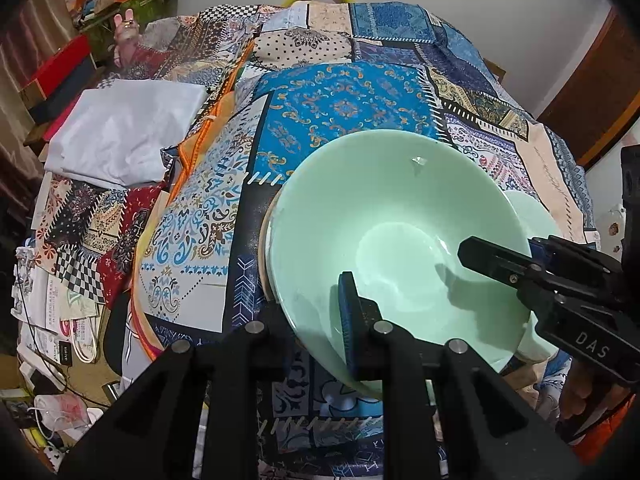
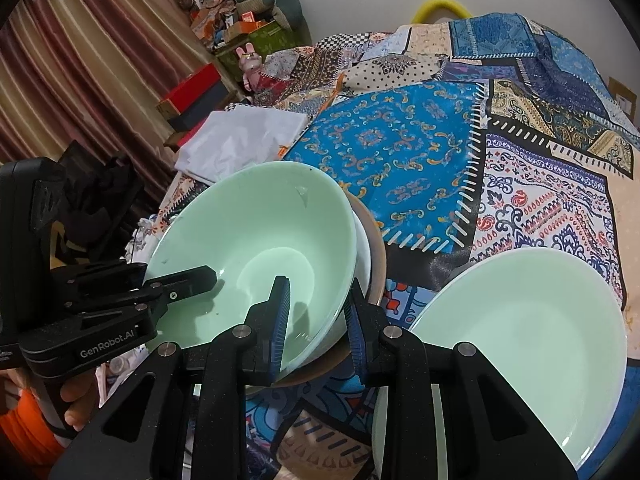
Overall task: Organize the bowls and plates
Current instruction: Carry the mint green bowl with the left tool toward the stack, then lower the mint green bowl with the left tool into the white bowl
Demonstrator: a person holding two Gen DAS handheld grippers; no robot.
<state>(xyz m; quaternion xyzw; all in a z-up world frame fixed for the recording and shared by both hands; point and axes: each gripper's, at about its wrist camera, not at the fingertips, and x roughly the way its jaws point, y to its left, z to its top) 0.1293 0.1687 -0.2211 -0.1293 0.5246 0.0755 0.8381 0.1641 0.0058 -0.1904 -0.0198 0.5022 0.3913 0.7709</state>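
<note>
A pale green bowl (image 1: 384,208) (image 2: 260,216) sits tilted on a tan dish (image 2: 376,240) over the patchwork cloth. My left gripper (image 1: 320,312) grips its near rim, one finger (image 1: 347,316) inside, the other under the bowl. My right gripper (image 2: 320,312) straddles the opposite rim, one finger (image 2: 280,312) inside and one (image 2: 358,328) outside, with a gap around the wall. The right gripper also shows in the left wrist view (image 1: 492,256), reaching in. A second green bowl (image 2: 520,328) lies to the right, with only its edge in the left wrist view (image 1: 528,208).
A patchwork cloth (image 1: 340,100) (image 2: 500,140) covers the surface. A folded white cloth (image 1: 120,132) (image 2: 240,140) lies at the left. Boxes and clutter (image 1: 60,72) stand beyond the left edge, with bags and cables on the floor (image 1: 48,340). Curtains (image 2: 80,60) hang at left.
</note>
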